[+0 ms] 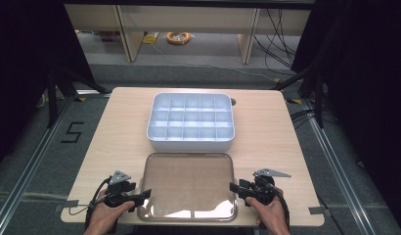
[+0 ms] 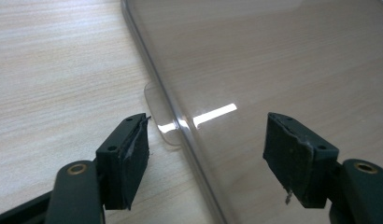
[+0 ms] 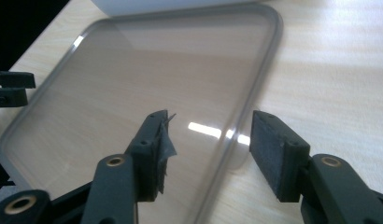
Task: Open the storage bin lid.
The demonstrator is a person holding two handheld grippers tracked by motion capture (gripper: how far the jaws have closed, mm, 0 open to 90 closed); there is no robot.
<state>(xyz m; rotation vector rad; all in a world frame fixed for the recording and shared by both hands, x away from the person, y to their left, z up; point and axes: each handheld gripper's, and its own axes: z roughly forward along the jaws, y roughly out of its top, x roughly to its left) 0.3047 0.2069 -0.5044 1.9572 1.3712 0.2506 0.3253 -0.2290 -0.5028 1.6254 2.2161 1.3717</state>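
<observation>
Lid (image 1: 189, 185) lies flat on surface (image 1: 115, 127) just in front of tray (image 1: 191, 122), my left hand-held gripper (image 1: 142, 195) and right hand-held gripper (image 1: 233, 187) parted astride its side edges, gripping nothing; next I'd back both off

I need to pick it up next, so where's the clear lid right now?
In the high view the clear lid lies flat at the table's near edge, just in front of the white compartment box.
</observation>
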